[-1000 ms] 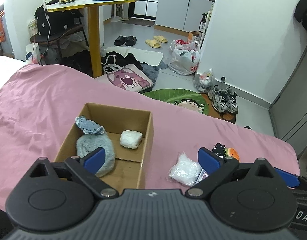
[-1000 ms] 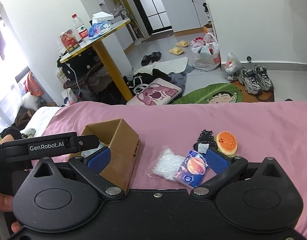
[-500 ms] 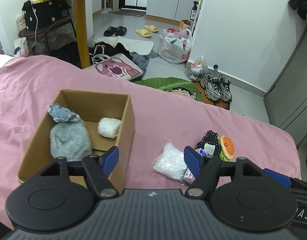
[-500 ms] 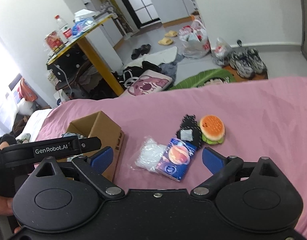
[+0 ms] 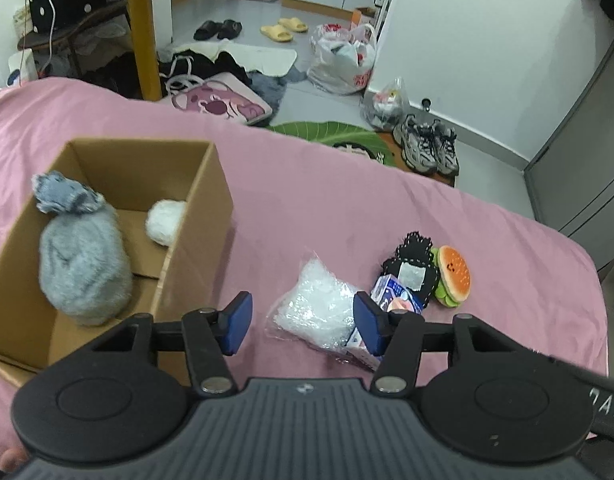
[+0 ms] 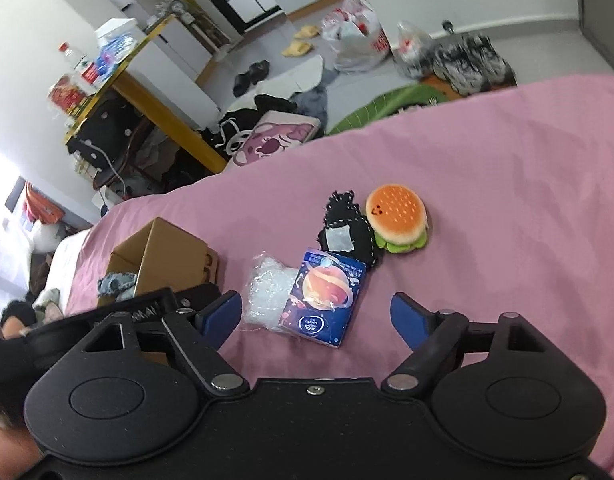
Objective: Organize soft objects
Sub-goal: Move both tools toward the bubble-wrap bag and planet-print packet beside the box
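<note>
A cardboard box (image 5: 203,216) (image 6: 175,252) sits on the pink bed and holds a grey furry pouch (image 5: 83,264) and a white fluffy ball (image 5: 165,222). To its right lie a clear crinkly plastic bag (image 5: 319,308) (image 6: 269,294), a blue tissue pack (image 6: 325,296) (image 5: 397,294), a black knitted piece (image 6: 347,232) (image 5: 413,264) and a burger plush (image 6: 397,218) (image 5: 453,274). My left gripper (image 5: 303,322) is open, hovering just short of the plastic bag. Over the tissue pack's near end my right gripper (image 6: 317,314) is open with nothing held.
The bed's far edge drops to a floor with a pink cushion (image 5: 219,102), a green mat (image 5: 331,136), sneakers (image 5: 427,146), plastic bags (image 5: 343,62) and a yellow table leg (image 5: 145,32). A grey cabinet (image 5: 583,160) stands at the right.
Both grippers have shifted right, away from the box and toward the loose items. The left one's fingers have narrowed and now frame the plastic bag; the right view rose and tilted.
</note>
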### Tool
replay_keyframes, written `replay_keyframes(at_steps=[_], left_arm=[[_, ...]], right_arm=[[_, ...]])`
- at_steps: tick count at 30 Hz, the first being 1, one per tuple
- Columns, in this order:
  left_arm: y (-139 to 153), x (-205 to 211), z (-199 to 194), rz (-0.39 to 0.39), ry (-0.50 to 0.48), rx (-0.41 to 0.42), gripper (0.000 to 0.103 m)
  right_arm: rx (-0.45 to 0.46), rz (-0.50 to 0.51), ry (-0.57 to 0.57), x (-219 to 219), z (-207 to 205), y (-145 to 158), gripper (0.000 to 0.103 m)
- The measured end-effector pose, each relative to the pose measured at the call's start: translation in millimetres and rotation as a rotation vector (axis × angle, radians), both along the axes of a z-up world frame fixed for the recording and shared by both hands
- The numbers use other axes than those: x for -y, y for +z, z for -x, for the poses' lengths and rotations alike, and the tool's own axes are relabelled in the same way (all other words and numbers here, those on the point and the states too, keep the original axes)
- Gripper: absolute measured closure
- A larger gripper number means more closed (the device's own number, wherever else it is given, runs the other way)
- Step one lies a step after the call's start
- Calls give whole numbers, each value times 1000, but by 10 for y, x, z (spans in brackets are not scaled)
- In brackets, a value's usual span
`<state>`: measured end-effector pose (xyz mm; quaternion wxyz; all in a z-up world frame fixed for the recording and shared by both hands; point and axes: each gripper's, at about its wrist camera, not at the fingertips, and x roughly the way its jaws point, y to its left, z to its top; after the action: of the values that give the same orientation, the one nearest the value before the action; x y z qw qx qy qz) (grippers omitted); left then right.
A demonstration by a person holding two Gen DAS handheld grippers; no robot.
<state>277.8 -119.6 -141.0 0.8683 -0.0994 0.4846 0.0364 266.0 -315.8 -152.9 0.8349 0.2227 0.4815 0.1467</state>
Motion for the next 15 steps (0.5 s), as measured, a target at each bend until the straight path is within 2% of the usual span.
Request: replay_keyframes(at_steps=[4,7,15], left_arm=[[-141,38,-80,-3,-11,-17,49],[-286,49,-164,8,-15,-51,56],[-531,102,-303,-19,-19,-97,56]], right_arm=[[-45,-53,-14,-10,-79,-130,23],[-69,-60,-26,-29,-126,-203,25],[-103,-84,-100,37,-173,-341,25]])
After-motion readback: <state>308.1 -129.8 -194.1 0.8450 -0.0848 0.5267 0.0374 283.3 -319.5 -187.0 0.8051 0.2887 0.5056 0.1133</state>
